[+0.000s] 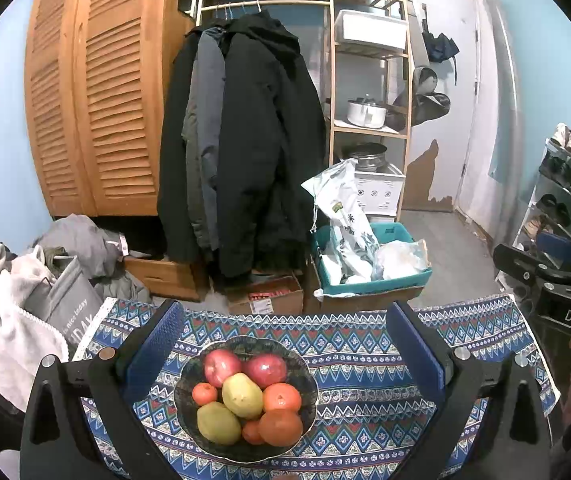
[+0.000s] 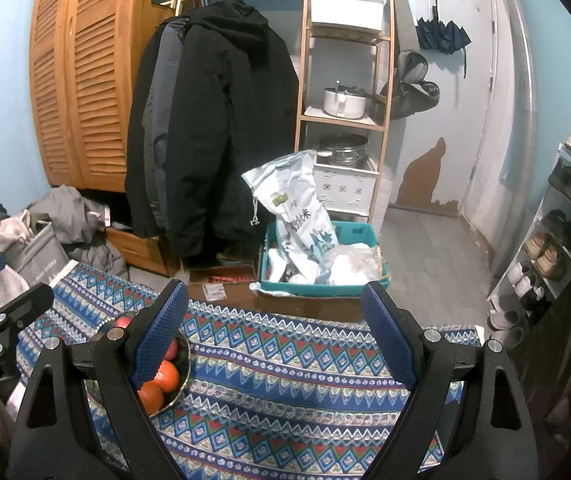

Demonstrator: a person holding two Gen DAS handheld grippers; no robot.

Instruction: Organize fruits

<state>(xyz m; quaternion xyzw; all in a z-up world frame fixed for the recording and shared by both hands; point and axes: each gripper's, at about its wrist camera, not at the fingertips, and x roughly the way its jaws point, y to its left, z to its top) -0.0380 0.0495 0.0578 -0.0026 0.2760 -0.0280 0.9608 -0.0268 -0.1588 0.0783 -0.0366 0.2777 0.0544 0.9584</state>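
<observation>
Both jaws apart, empty; whole fruit bowl (image 1: 245, 400) only from left wrist, half-hidden (image 2: 173, 376) from right.

Both wrist views overlapping at bowl (image 1: 245, 400)

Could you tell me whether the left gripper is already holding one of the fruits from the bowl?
No, the left gripper stands open and empty, and the fruits, such as the upper pear, lie untouched in the bowl.

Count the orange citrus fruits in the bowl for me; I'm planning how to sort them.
4 show. Largest orange fruit at the bowl's near right, another just behind it, a small one on the left, a small one half tucked at the front. More may lie underneath.
</observation>
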